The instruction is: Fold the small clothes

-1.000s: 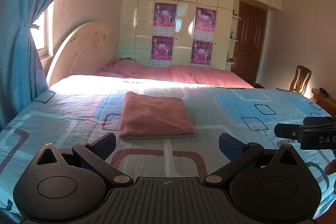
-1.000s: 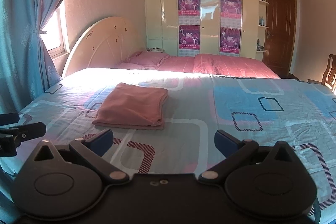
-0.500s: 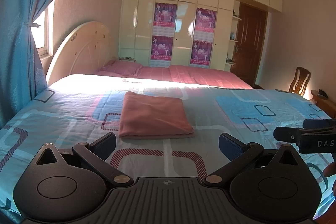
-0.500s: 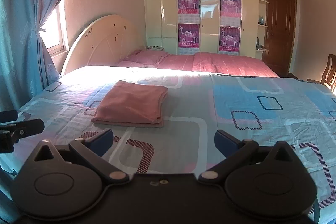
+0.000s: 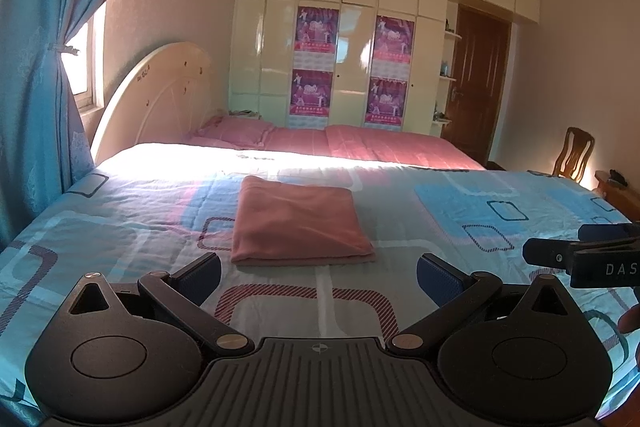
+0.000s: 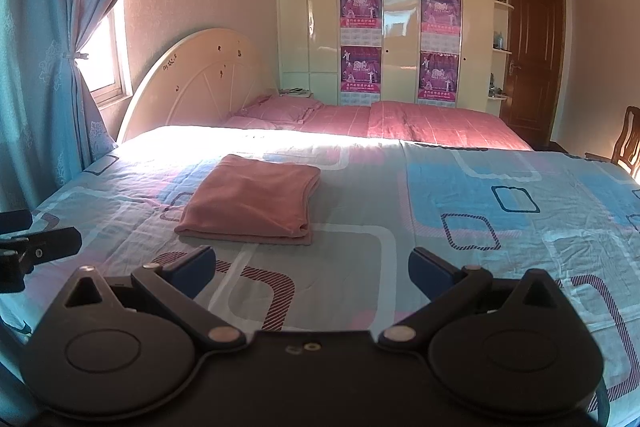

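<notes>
A pink garment lies folded into a flat rectangle on the patterned bedspread; it also shows in the right wrist view. My left gripper is open and empty, held above the bed just short of the garment's near edge. My right gripper is open and empty, to the right of and short of the garment. The right gripper's side shows at the right edge of the left wrist view. The left gripper's side shows at the left edge of the right wrist view.
A second bed with pink covers lies beyond. A cream headboard and blue curtain are at the left. A wardrobe and door stand at the back. A wooden chair is at the right.
Both grippers have drifted very slightly, staying open and empty. The folded garment has not moved.
</notes>
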A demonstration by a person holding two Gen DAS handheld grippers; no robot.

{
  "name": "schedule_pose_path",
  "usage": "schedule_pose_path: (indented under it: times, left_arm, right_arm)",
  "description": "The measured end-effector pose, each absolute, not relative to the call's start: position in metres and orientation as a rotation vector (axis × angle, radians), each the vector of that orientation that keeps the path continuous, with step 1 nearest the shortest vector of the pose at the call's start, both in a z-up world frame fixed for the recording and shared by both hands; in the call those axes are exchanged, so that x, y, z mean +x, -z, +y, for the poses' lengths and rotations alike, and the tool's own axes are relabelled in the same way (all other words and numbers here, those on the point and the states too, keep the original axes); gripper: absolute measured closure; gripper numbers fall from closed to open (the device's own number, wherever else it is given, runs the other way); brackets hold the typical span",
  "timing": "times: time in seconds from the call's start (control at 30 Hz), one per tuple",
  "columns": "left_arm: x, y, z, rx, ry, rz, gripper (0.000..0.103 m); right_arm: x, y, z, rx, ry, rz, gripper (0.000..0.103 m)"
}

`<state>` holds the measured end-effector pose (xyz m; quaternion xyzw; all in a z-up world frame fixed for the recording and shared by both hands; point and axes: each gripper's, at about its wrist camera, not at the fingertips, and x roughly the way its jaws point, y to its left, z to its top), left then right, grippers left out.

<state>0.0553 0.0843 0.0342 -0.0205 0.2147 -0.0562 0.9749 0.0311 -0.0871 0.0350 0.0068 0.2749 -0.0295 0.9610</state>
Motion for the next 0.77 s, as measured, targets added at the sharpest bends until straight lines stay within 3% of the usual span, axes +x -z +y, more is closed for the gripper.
schedule_pose_path:
  times: [0.77]
  left_arm:
    - [0.0551,-0.0354,0.0853,-0.05,0.135,0.43,0.001]
  right_arm:
    - [0.0344,-0.0405,-0.0863,0.002,0.049,0.546,0.001]
